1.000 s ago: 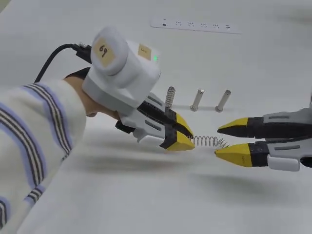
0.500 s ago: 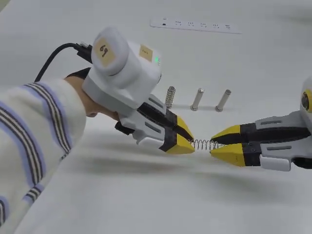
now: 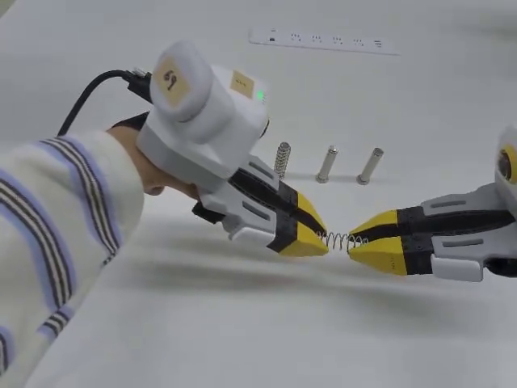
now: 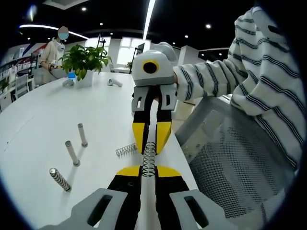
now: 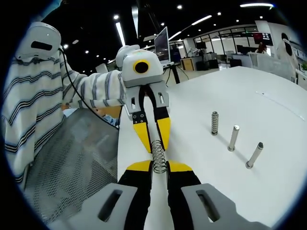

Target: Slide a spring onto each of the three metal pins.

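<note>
Head view, near to far. A striped sleeve (image 3: 56, 234) enters at lower left, and its hand carries the left gripper (image 3: 321, 242), whose jaws are pinched narrow on one end of a spring (image 3: 339, 240). The right gripper (image 3: 355, 243) reaches in from the right edge, its jaws likewise drawn narrow on the spring's other end. The spring thus lies roughly level between the two pairs of yellow tips, over the white table (image 3: 242, 323). Beyond the grippers, three metal pins stand upright in a row: a spring-covered pin (image 3: 281, 160) at left, a bare middle pin (image 3: 327, 164), and a bare right pin (image 3: 370, 166). A white power strip (image 3: 323, 41) lies farthest back. Left gripper view: a loose spring (image 4: 125, 150) lies on the table just beside the right gripper's tips, between them and the pins.
</note>
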Demonstrator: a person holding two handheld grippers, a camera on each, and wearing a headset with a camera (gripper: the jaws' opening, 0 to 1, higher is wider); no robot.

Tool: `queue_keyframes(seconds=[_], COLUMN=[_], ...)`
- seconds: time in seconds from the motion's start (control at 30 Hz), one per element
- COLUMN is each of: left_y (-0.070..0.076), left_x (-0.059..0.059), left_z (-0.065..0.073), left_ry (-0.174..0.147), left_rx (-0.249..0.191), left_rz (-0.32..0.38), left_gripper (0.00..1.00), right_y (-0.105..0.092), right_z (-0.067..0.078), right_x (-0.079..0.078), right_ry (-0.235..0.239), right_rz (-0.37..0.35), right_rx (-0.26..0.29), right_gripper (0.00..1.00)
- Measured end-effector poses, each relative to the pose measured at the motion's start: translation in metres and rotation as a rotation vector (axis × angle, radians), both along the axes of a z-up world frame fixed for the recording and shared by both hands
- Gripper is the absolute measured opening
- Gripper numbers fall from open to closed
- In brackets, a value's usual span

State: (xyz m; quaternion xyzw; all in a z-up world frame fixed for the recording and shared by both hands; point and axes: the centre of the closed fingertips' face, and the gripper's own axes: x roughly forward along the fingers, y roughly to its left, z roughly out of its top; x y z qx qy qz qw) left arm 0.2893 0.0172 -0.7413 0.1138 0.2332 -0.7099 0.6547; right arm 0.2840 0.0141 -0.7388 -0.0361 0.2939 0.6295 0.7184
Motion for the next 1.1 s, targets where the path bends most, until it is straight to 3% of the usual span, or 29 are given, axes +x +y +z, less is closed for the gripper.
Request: queue_keyframes(seconds=[0.3, 0.6, 0.73, 1.1], left_y=[0.0, 0.0, -0.001, -0.015], left_x=[0.001, -0.001, -0.002, -0.013], left_z=[-0.007, -0.01, -0.012, -0.015], left_ry=[0.004, 0.015, 0.022, -0.01], left_rx=[-0.005, -0.016, -0.025, -0.08], left_rz=[0.025, 0.034, 0.043, 0.033], left_gripper=[0.02, 0.02, 0.02, 0.02], right_y=[0.002, 0.005, 0.007, 0.003], right_z=[0.008, 0.007, 0.009, 0.012], right_x=[0.001, 0.0, -0.001, -0.009], right_ry=[-0.02, -0.022, -0.029, -0.066], right_rz=[-0.006, 0.026, 0.033, 0.129], right_rx=[-0.016, -0.077, -0.124, -0.294], right_gripper=[0.08, 0.08, 0.08, 0.07])
